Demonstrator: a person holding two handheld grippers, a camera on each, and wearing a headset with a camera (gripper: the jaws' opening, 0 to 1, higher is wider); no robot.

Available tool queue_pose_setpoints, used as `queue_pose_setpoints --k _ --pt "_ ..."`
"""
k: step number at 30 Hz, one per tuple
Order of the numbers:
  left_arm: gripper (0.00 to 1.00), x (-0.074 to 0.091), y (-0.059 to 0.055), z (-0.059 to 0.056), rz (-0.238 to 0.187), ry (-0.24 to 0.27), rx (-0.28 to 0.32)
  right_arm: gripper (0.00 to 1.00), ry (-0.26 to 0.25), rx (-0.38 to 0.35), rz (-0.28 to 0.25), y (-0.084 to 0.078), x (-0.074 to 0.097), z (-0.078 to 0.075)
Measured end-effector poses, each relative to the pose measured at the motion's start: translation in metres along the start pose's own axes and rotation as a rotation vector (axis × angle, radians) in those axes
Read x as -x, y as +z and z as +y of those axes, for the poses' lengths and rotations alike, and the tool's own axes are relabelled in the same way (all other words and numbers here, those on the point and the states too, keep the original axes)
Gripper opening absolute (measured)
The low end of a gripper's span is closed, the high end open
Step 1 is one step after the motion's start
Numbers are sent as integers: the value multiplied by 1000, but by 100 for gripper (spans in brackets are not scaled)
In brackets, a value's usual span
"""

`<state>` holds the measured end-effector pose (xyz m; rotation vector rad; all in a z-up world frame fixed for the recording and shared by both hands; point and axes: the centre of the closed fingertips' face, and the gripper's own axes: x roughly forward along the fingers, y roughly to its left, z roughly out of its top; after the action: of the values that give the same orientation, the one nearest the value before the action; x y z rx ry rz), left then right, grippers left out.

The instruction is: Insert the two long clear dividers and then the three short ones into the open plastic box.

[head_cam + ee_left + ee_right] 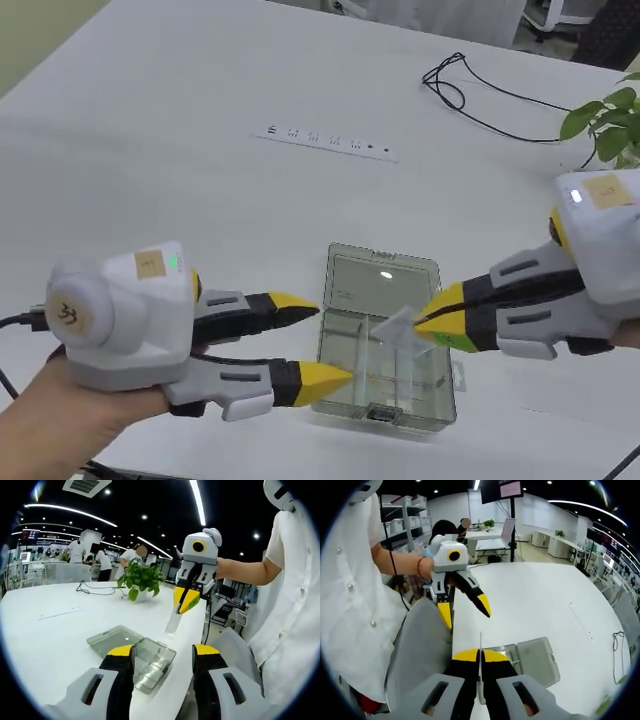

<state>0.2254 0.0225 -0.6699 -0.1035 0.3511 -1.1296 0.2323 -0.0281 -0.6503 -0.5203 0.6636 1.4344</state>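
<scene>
The open clear plastic box [385,345] lies on the white table, lid folded back away from me. My right gripper [420,323] is shut on a short clear divider [397,326], held just above the box tray; the divider [480,647] shows edge-on as a thin sheet between the jaws. From the left gripper view the divider [173,622] hangs below the right gripper [186,605]. My left gripper [330,345] stands open at the box's left edge, jaws on either side of the box corner [150,662]. The box [527,660] lies past the right jaws.
A white power strip [325,141] lies on the table beyond the box, a black cable [480,95] loops at the far right, and a green plant [605,120] stands at the right edge. The person's white-sleeved body sits close behind the near table edge.
</scene>
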Motion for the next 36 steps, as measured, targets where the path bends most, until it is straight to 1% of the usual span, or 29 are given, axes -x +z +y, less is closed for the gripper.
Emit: queue_pose_setpoints --k 4,5,7,9,13,16,21,22,23,26,29,32,36 --pt "55 3 -6 6 15 24 -9 2 -9 -15 2 -5 -6 -5" --pt "56 4 -7 7 19 29 -10 2 -15 -21 2 -9 -9 -9" --pt "57 5 -10 9 27 35 -12 2 -23 -27 2 -12 -11 -13" --pt "58 7 -14 10 37 41 -15 2 -28 -34 3 -13 -14 -16" --pt "64 8 -19 13 53 55 -30 2 -34 -37 8 -17 -21 -19" --pt "69 9 -25 17 66 70 -25 2 -31 -45 7 -20 -30 -22" --pt "75 11 -33 19 93 71 -35 2 -34 -41 6 -27 -47 -30" --pt "76 12 -35 19 97 71 -33 2 -35 -49 1 -33 -53 -35" --pt "77 12 -35 20 97 71 -28 2 -35 -54 0 -37 -57 -37" --pt "81 13 -37 20 97 71 -26 2 -31 -54 -1 -39 -65 -37" --pt "87 14 -39 23 98 82 -19 2 -23 -45 -2 -42 -71 -39" --pt "86 14 -41 22 102 74 -10 2 -24 -41 3 -48 -77 -43" --pt "91 14 -43 24 102 82 -6 2 -21 -40 5 -51 -80 -45"
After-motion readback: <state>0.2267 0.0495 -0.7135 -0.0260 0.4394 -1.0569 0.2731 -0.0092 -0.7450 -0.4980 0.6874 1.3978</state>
